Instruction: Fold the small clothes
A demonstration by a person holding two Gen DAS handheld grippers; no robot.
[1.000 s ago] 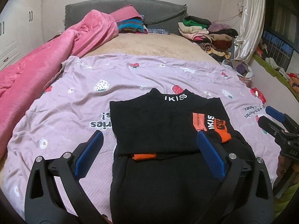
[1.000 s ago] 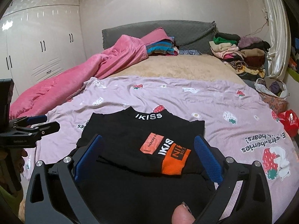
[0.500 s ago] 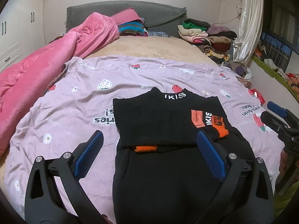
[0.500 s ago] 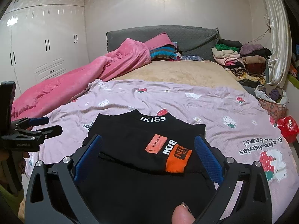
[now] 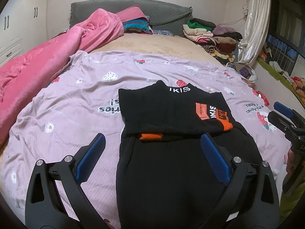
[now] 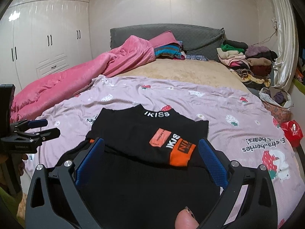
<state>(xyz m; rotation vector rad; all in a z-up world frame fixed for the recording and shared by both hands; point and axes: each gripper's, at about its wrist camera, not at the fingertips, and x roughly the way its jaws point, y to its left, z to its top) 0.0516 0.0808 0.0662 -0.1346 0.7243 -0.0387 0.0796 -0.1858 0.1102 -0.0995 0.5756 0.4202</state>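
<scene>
The black knit garment with white "IKISS" lettering at the collar and orange patches (image 5: 171,110) lies on the lilac strawberry-print sheet (image 5: 66,114), its upper part folded down over the lower black part. In the left wrist view we hold the left gripper (image 5: 152,148) near, its blue-padded fingers (image 5: 89,158) spread wide and pinching nothing; one finger hangs over the sheet, the other over the garment's right side. At the right edge we see the right gripper (image 5: 280,112), its jaws also apart. A rumpled pink fleece blanket (image 5: 47,61) lies far left, and a stack of folded clothes (image 5: 211,34) sits far right by the grey headboard (image 5: 167,17).

In the right wrist view the garment (image 6: 148,133) lies between our right gripper's (image 6: 150,152) spread fingers, which grasp nothing. The left gripper (image 6: 38,128) hangs at the left, parted, over the sheet (image 6: 228,118). A fingertip (image 6: 185,219) shows at the near edge, and a red plastic bag (image 6: 291,132) lies at the right.
</scene>
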